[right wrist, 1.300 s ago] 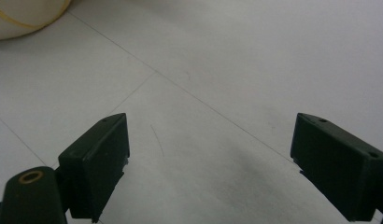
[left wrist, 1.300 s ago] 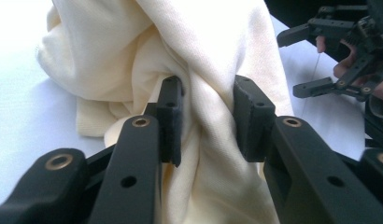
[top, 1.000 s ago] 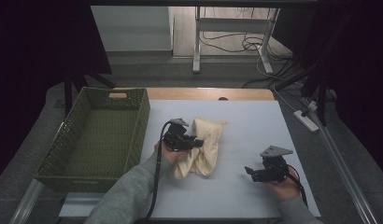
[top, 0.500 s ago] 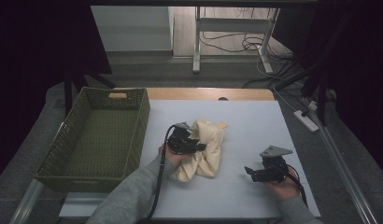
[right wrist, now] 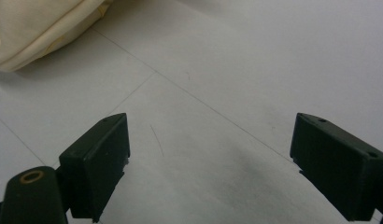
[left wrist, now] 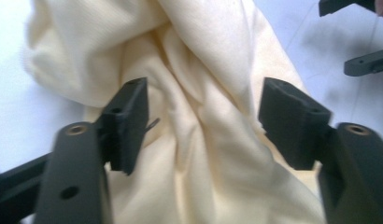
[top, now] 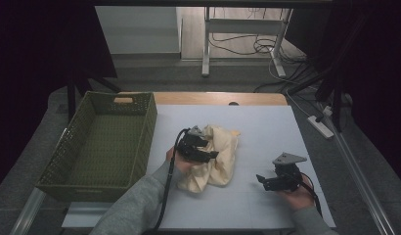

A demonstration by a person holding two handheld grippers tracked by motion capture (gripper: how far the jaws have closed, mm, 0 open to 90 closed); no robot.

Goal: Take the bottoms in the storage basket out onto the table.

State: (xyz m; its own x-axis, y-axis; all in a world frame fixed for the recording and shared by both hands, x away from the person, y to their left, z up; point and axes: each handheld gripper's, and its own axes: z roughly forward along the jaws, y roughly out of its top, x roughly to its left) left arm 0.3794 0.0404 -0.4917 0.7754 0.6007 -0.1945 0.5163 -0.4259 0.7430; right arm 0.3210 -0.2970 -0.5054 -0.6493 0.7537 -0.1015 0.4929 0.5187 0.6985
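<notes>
A crumpled cream cloth (top: pixel 223 164) lies in a heap on the white table top (top: pixel 267 127), left of the middle. My left gripper (top: pixel 212 152) hovers over it, pointing right. In the left gripper view its jaws (left wrist: pixel 203 121) have just been opening and stand apart, with folds of the cloth (left wrist: pixel 203 60) between them but not pinched by either pad. My right gripper (top: pixel 261 180) rests low at the front right, open over bare table (right wrist: pixel 210 158). An edge of the cloth (right wrist: pixel 35 28) shows at the top left of the right gripper view.
A green woven basket (top: pixel 150 122) stands at the table's left edge, with nothing in it. A wooden strip (top: pixel 218 98) runs along the far edge. Beyond the table are a desk frame and cables on the floor. A power strip (top: pixel 320 126) lies off to the right.
The left gripper shifted slightly right over the cloth, which went from stretched out to bunched. Its jaws now stand apart. The right gripper stayed put.
</notes>
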